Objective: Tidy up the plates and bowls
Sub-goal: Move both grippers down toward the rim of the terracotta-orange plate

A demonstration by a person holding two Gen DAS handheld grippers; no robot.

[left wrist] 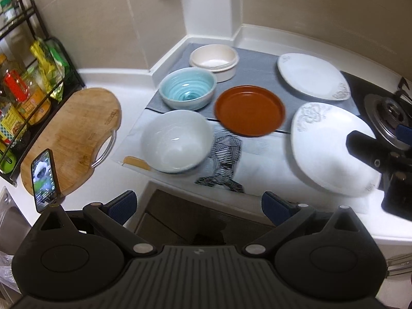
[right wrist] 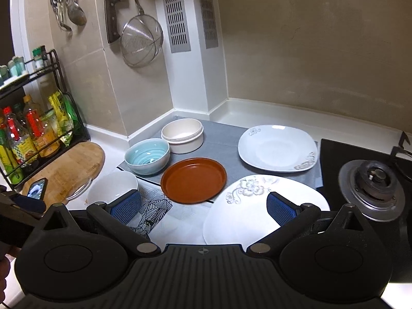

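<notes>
Several dishes lie on the mats. At the back stand stacked cream bowls (left wrist: 213, 60) (right wrist: 184, 135), with a blue ribbed bowl (left wrist: 188, 91) (right wrist: 148, 155) in front of them. A white bowl (left wrist: 176, 141) (right wrist: 113, 188) sits nearest on the left and a brown plate (left wrist: 249, 110) (right wrist: 193, 184) in the middle. On the right lie a far white floral plate (left wrist: 312, 76) (right wrist: 276, 148) and a near one (left wrist: 332, 149) (right wrist: 247, 206). My left gripper (left wrist: 199, 206) is open over the counter's front edge, holding nothing. My right gripper (right wrist: 203, 207) is open above the near plate's front.
A wooden cutting board (left wrist: 69, 139) with a phone (left wrist: 43, 180) propped on it lies left, beside a black rack of bottles (left wrist: 23, 97). A gas burner (right wrist: 370, 188) sits right. A strainer (right wrist: 141, 41), cleaver and ladles hang on the wall. A sink corner (left wrist: 10, 219) shows at the far left.
</notes>
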